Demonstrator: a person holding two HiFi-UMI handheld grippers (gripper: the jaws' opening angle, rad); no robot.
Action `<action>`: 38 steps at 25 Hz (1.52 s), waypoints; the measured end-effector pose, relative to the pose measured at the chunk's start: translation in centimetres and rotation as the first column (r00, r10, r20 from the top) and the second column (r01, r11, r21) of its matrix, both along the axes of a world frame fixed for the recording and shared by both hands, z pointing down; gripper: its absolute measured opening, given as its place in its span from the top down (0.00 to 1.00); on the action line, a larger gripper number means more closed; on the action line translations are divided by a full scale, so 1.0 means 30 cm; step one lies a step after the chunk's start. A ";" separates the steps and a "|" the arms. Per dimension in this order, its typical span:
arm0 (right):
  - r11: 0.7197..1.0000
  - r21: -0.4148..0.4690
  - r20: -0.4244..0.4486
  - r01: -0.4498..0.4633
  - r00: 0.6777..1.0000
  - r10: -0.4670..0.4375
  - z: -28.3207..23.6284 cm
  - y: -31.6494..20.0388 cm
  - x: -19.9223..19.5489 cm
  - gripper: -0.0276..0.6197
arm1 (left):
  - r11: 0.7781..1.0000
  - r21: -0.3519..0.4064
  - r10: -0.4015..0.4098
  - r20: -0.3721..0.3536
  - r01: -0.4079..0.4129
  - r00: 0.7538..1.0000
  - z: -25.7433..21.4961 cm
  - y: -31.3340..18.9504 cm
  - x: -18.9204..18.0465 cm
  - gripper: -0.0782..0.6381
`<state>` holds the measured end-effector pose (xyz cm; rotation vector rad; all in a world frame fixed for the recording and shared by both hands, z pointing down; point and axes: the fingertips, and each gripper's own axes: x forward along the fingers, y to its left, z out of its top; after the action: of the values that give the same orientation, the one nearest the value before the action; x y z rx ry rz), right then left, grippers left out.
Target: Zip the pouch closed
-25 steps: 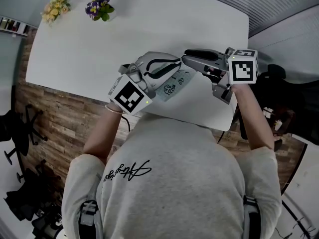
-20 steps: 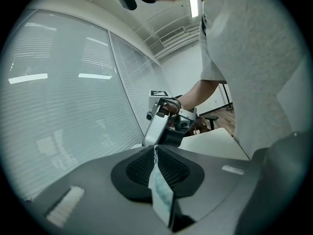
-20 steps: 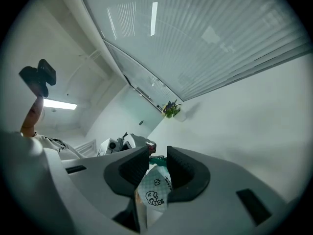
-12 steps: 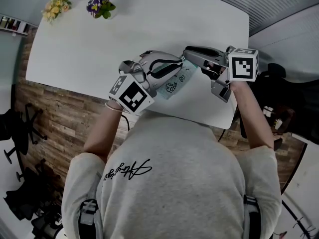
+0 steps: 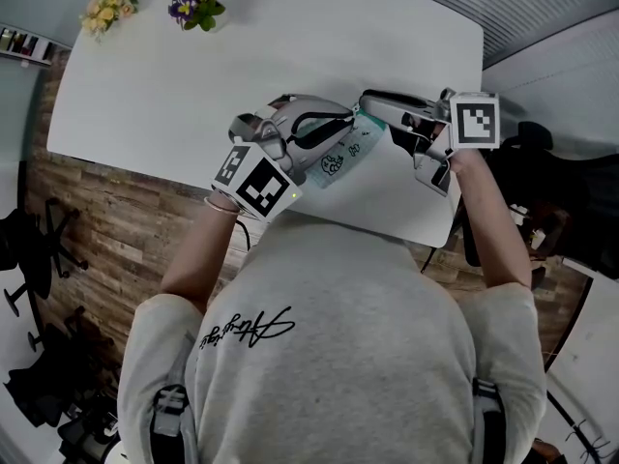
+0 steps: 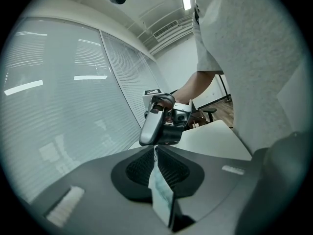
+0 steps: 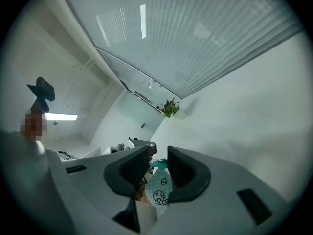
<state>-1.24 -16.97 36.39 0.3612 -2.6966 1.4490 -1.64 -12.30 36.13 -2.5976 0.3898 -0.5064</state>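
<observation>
While the left gripper [image 6: 156,156] has its jaws clamped tight on one end of the pouch [image 6: 160,195], which runs edge-on between its ridged pads, the right gripper [image 7: 159,166] comes at the other end from the opposite side. Its jaws have just been closing in a bit and now stand only a little apart; the teal zipper end [image 7: 156,164] of the pouch sits right at the tips and, as far as I can see, fills the gap from pad to pad, so I'd call that pinched. From the head view the two grippers meet nose to nose over the near part of the white table [image 5: 242,66], just in front of the person's chest; the pouch is pale with little cartoon prints and lies slanted between and below the two noses; can't tell if it actually touches the tabletop. Way off at the far left corner there's a yellow flower bunch [image 5: 106,13] and a purple flower bunch [image 5: 193,8] side by side, well apart from the pouch; wooden floor [image 5: 116,230] shows beside the table.
</observation>
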 end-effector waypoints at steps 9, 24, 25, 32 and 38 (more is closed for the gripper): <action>0.996 -0.091 0.059 0.016 0.998 -0.011 0.017 0.009 0.000 0.78 | 1.000 0.022 0.022 0.013 -0.022 1.000 0.011 0.010 0.014 0.86; 0.989 0.150 -0.263 -0.011 0.964 0.050 0.068 0.003 0.003 0.81 | 0.997 0.069 0.016 0.081 -0.021 0.997 0.045 0.014 0.023 0.86; 0.995 0.102 -0.227 -0.019 0.973 0.042 0.067 0.007 0.004 0.79 | 0.997 0.069 0.011 0.075 -0.016 0.997 0.040 0.015 0.023 0.86; 0.995 -0.101 -0.011 -0.028 1.000 0.027 0.041 0.008 -0.002 0.84 | 0.996 0.083 0.035 0.083 -0.042 0.996 0.042 0.030 0.041 0.86; 0.999 -0.052 0.013 -0.009 1.000 0.010 -0.008 0.007 -0.027 0.91 | 0.992 0.116 0.038 0.116 -0.051 0.993 0.057 0.035 0.047 0.86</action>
<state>-2.04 -16.75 36.16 0.3633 -2.6648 1.5267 -0.24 -11.26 37.83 -2.4443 0.3133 -0.5941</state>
